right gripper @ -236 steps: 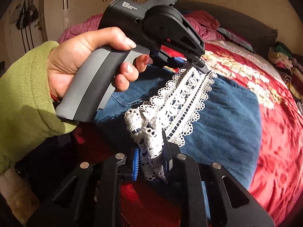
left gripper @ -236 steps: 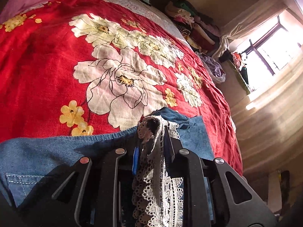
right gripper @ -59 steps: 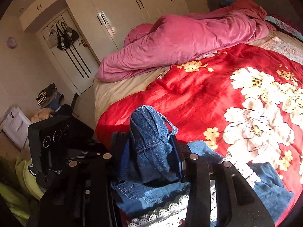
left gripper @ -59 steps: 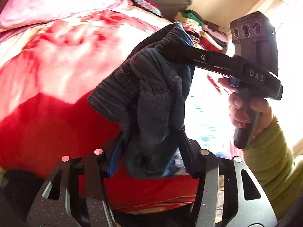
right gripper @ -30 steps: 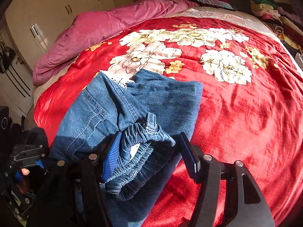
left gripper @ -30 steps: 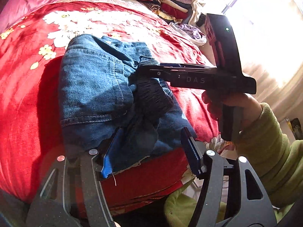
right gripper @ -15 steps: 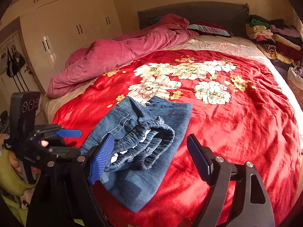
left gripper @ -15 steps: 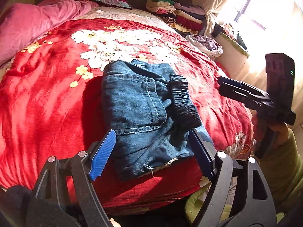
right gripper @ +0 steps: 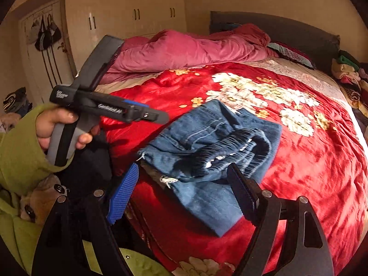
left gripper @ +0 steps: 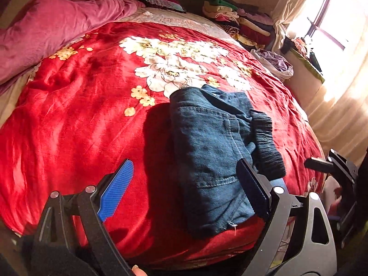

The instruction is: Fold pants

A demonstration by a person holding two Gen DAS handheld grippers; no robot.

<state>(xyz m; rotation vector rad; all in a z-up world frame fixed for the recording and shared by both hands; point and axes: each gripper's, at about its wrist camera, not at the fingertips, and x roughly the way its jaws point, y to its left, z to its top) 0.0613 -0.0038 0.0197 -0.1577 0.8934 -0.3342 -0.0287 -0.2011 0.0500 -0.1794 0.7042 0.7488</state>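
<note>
Both grippers released, left gripper (left gripper: pixel 184 193) opening, pants (left gripper: pixel 216 151) folded

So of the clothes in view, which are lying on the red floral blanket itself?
Only the folded denim pants, near the blanket's front edge, waistband on top. The stacked clothes sit beyond it, by the headboard near the window.

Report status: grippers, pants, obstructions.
Left gripper jaws opening, empty. Right gripper open, empty. Folded blue denim pants on red floral blanket. Nothing obstructing.
</note>
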